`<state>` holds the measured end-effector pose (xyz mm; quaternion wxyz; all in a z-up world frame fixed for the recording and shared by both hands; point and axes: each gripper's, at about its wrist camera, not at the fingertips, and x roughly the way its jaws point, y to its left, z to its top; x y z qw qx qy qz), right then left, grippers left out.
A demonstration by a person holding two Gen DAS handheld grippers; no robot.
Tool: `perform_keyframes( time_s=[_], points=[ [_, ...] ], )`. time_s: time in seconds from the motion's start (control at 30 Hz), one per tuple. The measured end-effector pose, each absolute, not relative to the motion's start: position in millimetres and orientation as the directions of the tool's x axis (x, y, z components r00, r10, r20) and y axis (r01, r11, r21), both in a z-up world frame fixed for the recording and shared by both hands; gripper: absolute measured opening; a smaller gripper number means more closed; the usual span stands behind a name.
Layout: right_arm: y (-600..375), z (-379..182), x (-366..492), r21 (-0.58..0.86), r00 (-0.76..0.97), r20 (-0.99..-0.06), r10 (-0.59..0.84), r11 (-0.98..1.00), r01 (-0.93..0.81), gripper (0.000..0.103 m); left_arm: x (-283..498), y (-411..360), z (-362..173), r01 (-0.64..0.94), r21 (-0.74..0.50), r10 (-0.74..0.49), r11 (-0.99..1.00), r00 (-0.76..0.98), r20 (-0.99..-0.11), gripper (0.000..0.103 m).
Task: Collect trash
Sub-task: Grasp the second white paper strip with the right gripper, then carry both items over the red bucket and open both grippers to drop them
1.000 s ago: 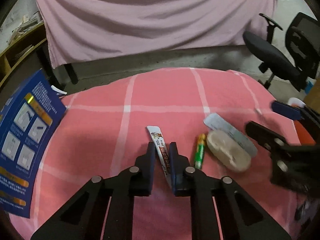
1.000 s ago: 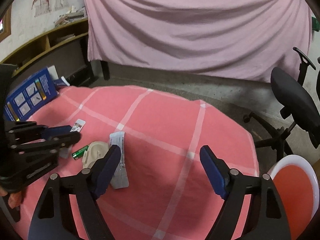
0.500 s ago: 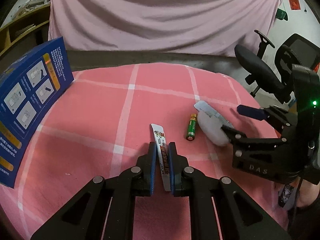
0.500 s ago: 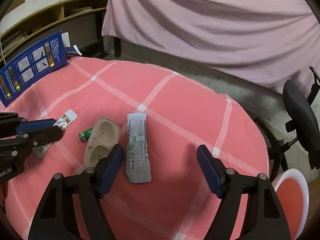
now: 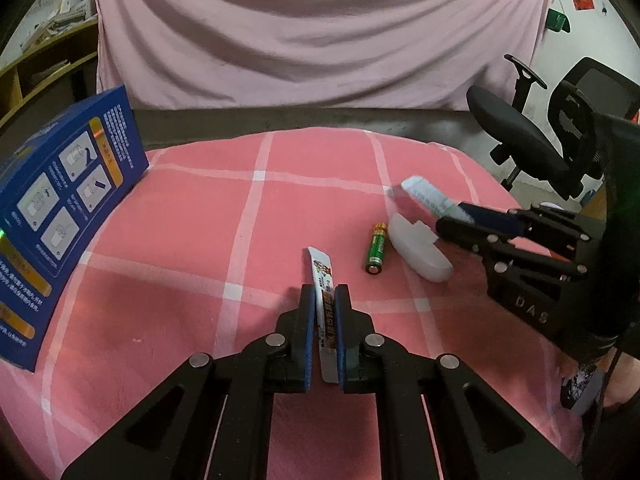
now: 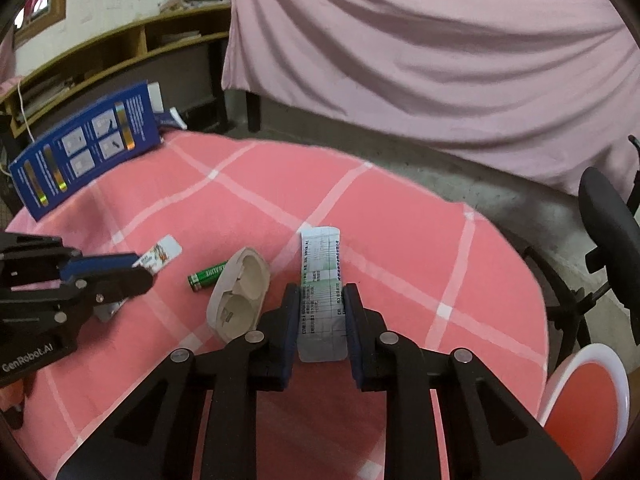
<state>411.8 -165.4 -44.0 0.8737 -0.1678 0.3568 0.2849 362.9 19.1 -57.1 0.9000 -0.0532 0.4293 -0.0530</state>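
My left gripper (image 5: 324,298) is shut on a narrow white wrapper (image 5: 320,268) with red print, whose far end sticks out past the pads. My right gripper (image 6: 322,298) has its jaws closing. A long white paper slip (image 6: 322,252) with green print sits between them, and the pads touch its two long edges. In the left wrist view the right gripper (image 5: 450,218) comes in from the right with the paper slip (image 5: 422,196) poking out of it. A green battery (image 5: 376,254) and a white plastic tray (image 5: 418,250) lie between the two grippers on the pink checked cloth (image 5: 180,240).
A blue printed box (image 5: 60,208) stands on the cloth's left edge. A black office chair (image 5: 520,136) is off the right side. A red and white round container (image 6: 584,400) sits low at the right. Pink drapery hangs behind, with wooden shelves at the far left.
The right jaws have gone from wide open to closed in on the paper slip's edges. The left gripper has kept its hold on the wrapper and shifted a little.
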Motion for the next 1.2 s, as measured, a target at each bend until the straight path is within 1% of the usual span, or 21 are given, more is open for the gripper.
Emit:
perform_keyframes(
  time_s=[0.1,0.13,0.17,0.27,0.37,0.43,0.53,0.63,0.73,0.8,0.93,1.07,1.2],
  points=[
    [-173.9,-33.3,402.1,-0.093,0.637,-0.660,0.399,0.797,-0.596,0.019,354.9,14.7,-51.9,0.039,-0.145,-0.135,0.989,0.653,-0.745,0.005],
    [-177.6,-29.5,399.0,-0.092,0.656,-0.635,0.408,0.803,-0.588,0.019,349.9,13.5,-46.6,0.035,-0.153,-0.136,0.988,0.679,-0.721,0.005],
    [-182.1,-24.8,394.4,-0.090,0.678,-0.605,0.418,0.810,-0.580,0.019,345.3,13.0,-42.0,0.029,-0.162,-0.135,0.986,0.705,-0.697,0.002],
    [-195.9,-12.5,379.7,-0.075,0.739,-0.503,0.448,0.829,-0.554,0.019,332.3,9.4,-25.7,0.017,-0.182,-0.128,0.983,0.775,-0.618,0.002],
    [-214.6,3.5,358.7,-0.054,0.802,-0.355,0.481,0.846,-0.531,0.019,320.2,-0.3,-6.0,0.033,-0.177,-0.124,0.984,0.835,-0.536,0.002],
    [-224.4,12.5,350.5,-0.037,0.822,-0.282,0.496,0.850,-0.525,0.019,311.0,-10.3,7.4,0.058,-0.165,-0.130,0.985,0.872,-0.471,0.002],
    [-237.7,21.0,338.0,-0.030,0.845,-0.194,0.498,0.858,-0.513,0.019,299.4,-28.1,22.4,0.084,-0.139,-0.132,0.987,0.911,-0.390,0.002],
    [-254.7,29.8,325.7,-0.041,0.879,-0.108,0.464,0.882,-0.470,0.019,288.9,-43.6,35.2,0.106,-0.123,-0.141,0.987,0.935,-0.325,0.002],
    [-273.4,36.2,318.9,-0.029,0.901,-0.055,0.430,0.902,-0.431,0.019,282.1,-56.9,48.2,0.129,-0.103,-0.152,0.986,0.952,-0.264,0.002],
    [-286.9,40.7,319.6,-0.012,0.905,-0.051,0.422,0.906,-0.423,0.019,278.3,-69.2,58.0,0.157,-0.088,-0.173,0.984,0.959,-0.225,0.002],
    [-316.3,45.7,313.0,0.030,0.920,-0.032,0.390,0.921,-0.389,0.019,276.7,-100.4,68.6,0.217,-0.056,-0.224,0.975,0.957,-0.186,0.002],
    [-348.4,47.7,304.0,0.064,0.940,-0.007,0.341,0.938,-0.340,0.019,278.2,-138.4,70.1,0.276,-0.026,-0.276,0.961,0.946,-0.173,0.002],
    [-382.5,45.2,298.1,0.105,0.959,-0.005,0.282,0.954,-0.280,0.019,283.7,-178.7,69.5,0.333,-0.009,-0.329,0.943,0.925,-0.189,0.002]
  ],
)
